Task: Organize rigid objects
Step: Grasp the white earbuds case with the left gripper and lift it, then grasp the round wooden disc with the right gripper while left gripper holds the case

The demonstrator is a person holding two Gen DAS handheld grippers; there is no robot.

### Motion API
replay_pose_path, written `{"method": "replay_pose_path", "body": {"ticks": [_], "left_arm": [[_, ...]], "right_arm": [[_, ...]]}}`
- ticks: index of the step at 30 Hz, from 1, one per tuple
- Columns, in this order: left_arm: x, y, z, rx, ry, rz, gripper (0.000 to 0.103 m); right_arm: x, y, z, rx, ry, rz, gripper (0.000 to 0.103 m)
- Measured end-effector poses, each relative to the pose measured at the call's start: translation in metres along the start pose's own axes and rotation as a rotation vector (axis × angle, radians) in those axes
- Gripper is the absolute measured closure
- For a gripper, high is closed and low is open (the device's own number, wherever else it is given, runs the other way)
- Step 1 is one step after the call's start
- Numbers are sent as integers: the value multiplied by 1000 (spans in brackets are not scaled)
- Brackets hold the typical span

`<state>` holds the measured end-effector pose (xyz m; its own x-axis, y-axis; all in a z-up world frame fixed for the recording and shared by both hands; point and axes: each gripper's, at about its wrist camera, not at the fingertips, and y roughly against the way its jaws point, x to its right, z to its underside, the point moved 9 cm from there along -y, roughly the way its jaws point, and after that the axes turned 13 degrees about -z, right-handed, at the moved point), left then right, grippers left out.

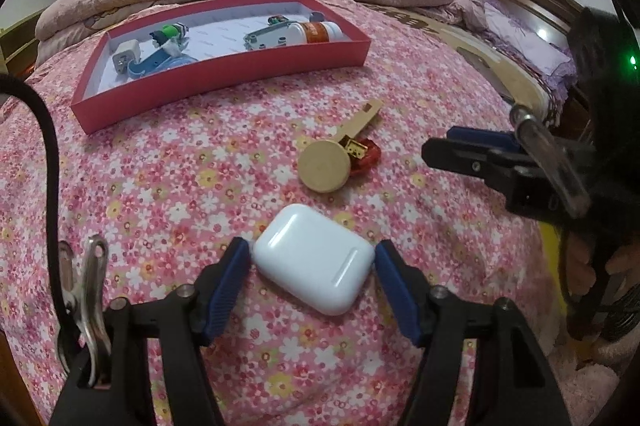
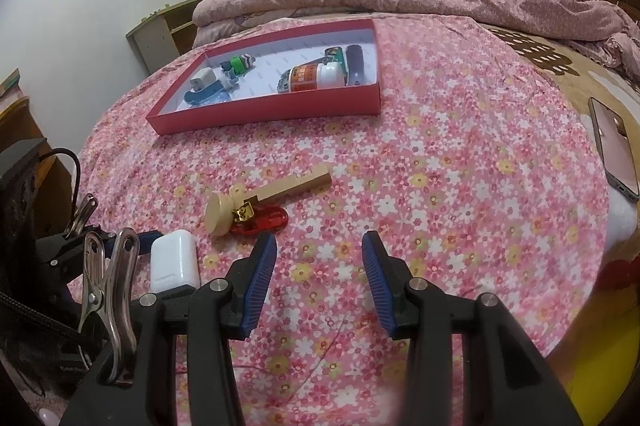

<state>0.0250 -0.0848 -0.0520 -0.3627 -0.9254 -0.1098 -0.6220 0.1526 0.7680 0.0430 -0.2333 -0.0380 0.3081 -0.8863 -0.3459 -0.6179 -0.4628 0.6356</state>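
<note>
Left wrist view: a bed spread with a pink floral sheet (image 1: 168,177) fills the frame, and in the upper left sits the red tray (image 1: 224,75), already part-filled. Inside it lie a white bottle with an orange label (image 1: 316,31), a blue-grey tool (image 1: 264,39), a white charger plug (image 1: 126,55) and a small green toy (image 1: 170,33), so much of the sorting looks done.

Three things remain outside the tray on the sheet. At centre, a wooden paddle-shaped piece (image 1: 324,163) lies touching a small red clear item (image 1: 366,157). Below it, at lower centre, the white earbud case (image 1: 316,258) rests between the blue pads of the left gripper (image 1: 310,254), whose jaws stand apart at either side of the case, close to it but not visibly pressing; it appears to be the next piece to go.

Right wrist view: the right gripper (image 2: 319,252) at lower centre hangs over bare sheet with its jaws apart and nothing between them. A phone (image 2: 614,149) lies at the right edge, well apart from the tray.
</note>
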Motion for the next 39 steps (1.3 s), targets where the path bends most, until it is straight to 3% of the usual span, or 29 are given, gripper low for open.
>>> {"method": "replay_pose_path", "body": {"ticks": [4, 7, 16, 23, 26, 31, 39], "left_arm": [[-9, 0, -1, 7, 20, -27, 38], [-28, 1, -4, 23, 40, -108, 38], [-107, 0, 2, 10, 226, -243, 38], [-130, 2, 11, 11, 299, -252, 38], [-130, 2, 12, 18, 296, -254, 38], [-131, 2, 12, 25, 296, -252, 38], [-130, 2, 14, 29, 300, -243, 38]], "right_arm": [[-2, -2, 1, -6, 4, -4, 57], [-5, -4, 1, -10, 11, -11, 57], [-42, -18, -2, -27, 98, -94, 57], [-69, -46, -8, -66, 186, -104, 57], [-77, -53, -11, -69, 223, -97, 57], [-95, -63, -3, -127, 241, -178, 57], [-95, -74, 9, -159, 256, -159, 57]]}}
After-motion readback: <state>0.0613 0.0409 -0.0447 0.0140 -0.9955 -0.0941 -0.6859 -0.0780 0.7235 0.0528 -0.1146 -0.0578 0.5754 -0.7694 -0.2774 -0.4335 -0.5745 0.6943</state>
